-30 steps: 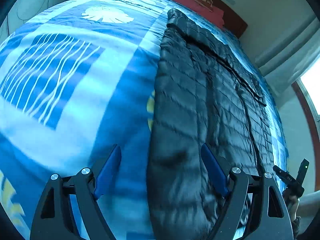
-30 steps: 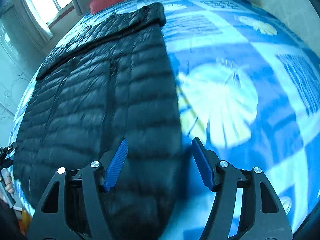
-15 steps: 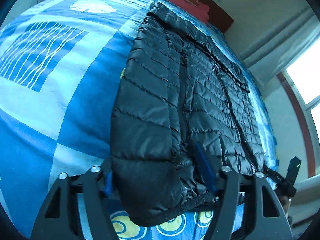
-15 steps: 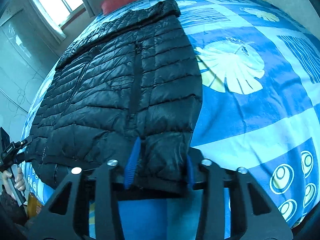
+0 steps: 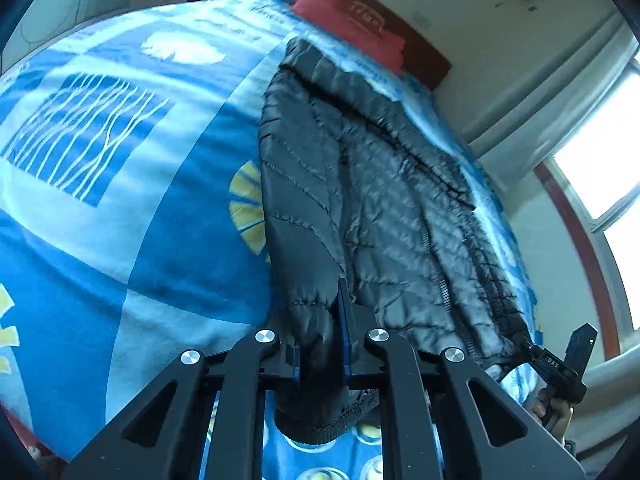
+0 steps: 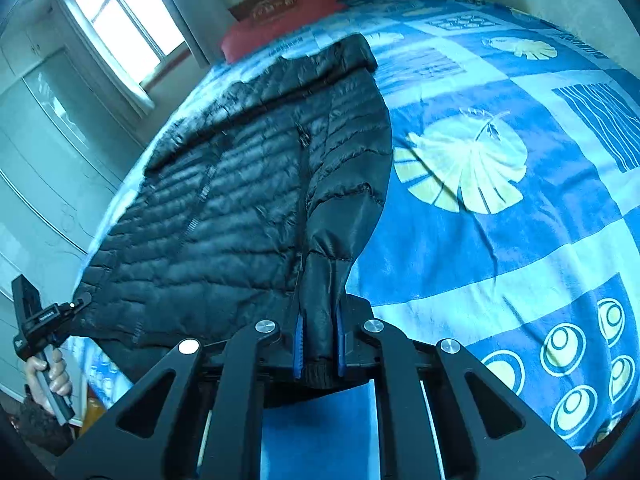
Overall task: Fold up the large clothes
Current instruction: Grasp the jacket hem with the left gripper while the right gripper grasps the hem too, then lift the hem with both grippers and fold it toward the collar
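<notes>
Blue bedspread (image 5: 120, 240); both grippers (image 5: 320, 344) (image 6: 318, 340) clamp jacket (image 5: 380, 200) hem corners. Next: carry hem toward collar.

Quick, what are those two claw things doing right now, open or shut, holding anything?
Left gripper: closed on the hem of the black puffer jacket.
Right gripper: jaws closing, pinching the jacket's hem.

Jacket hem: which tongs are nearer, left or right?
Neither, it's a tie. The left tongs are shut on the jacket hem at one corner. The right tongs are closing on it at the other corner, with fabric pinched between the pads.
</notes>
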